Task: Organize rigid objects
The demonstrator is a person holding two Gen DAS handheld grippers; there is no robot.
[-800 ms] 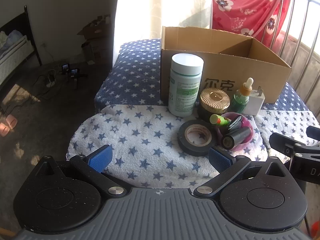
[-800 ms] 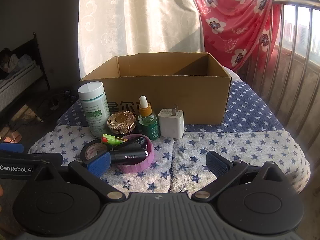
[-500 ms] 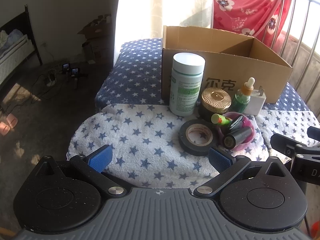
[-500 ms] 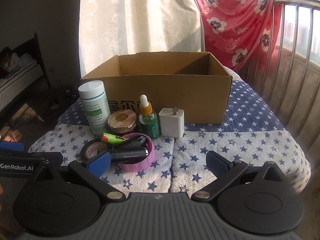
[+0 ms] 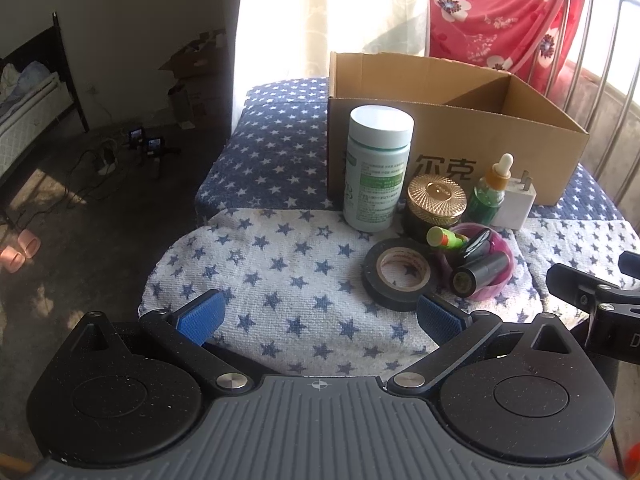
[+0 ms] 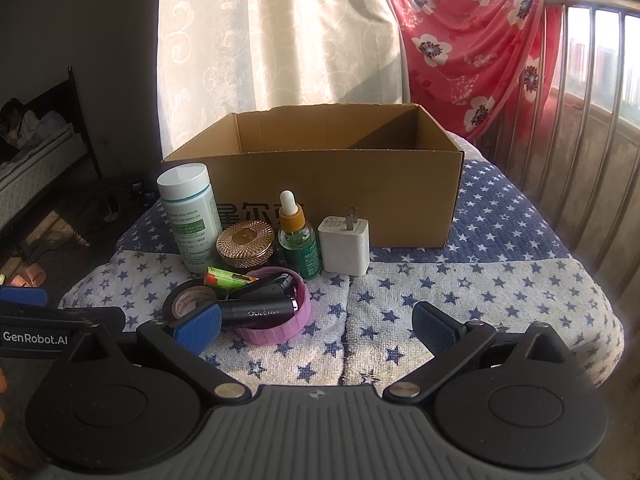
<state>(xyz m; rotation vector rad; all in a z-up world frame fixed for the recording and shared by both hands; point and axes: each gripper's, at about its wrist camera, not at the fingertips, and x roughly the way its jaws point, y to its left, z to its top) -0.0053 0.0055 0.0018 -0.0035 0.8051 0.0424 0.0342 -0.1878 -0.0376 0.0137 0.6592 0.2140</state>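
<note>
A star-patterned cloth [image 6: 460, 292] covers the surface; in frame centre a cardboard box [image 6: 340, 184] stands. The left gripper [image 5: 320, 314] and right gripper [image 6: 316, 326] are wide open, holding nothing.

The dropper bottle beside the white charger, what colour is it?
Green glass, orange collar, white bulb on the dropper bottle; clearest in the right wrist view.

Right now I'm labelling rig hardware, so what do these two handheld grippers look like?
Both match: the left gripper and right gripper have speckled black round housings, black linkage arms with silver pivot screws, a ribbed grey centre plate and blue textured pads. White "GenRobot.AI" lettering marks the left one's side.
</note>
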